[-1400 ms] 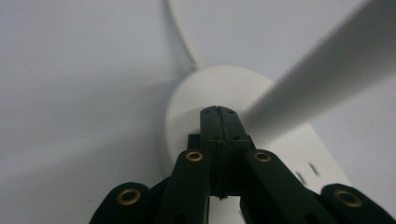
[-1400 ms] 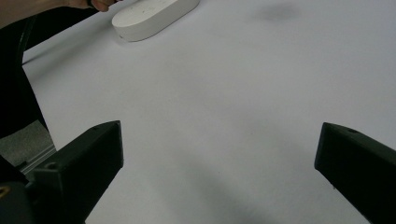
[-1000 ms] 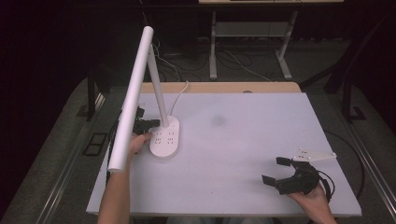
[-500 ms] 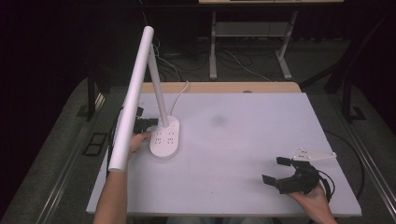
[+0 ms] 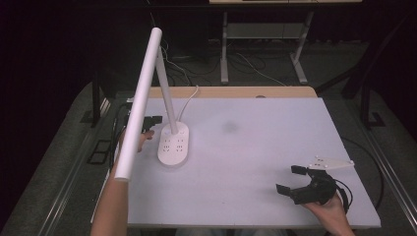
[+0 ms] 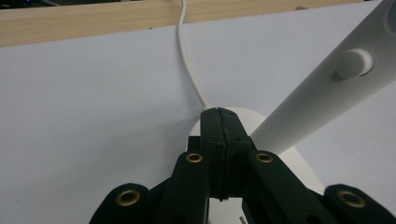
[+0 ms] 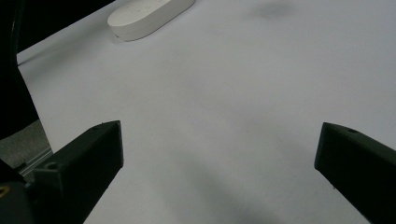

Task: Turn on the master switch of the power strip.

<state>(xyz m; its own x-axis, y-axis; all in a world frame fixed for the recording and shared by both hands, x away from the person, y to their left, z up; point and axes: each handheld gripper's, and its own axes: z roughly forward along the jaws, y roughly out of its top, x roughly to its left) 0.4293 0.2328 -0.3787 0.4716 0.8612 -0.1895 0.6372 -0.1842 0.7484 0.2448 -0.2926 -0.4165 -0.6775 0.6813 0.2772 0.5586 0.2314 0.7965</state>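
One desk lamp (image 5: pixel 173 142); two grippers: left (image 5: pixel 151 121), right (image 5: pixel 291 179).

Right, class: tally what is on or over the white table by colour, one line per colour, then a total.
White: 1, the desk lamp
Black: 2, the left hand-held gripper and the right hand-held gripper
Total: 3

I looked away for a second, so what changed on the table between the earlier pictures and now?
Very little. The left gripper, jaws shut and empty, has edged slightly up by the lamp's base. Nothing was grabbed or released. The lamp and the open right gripper stayed put.
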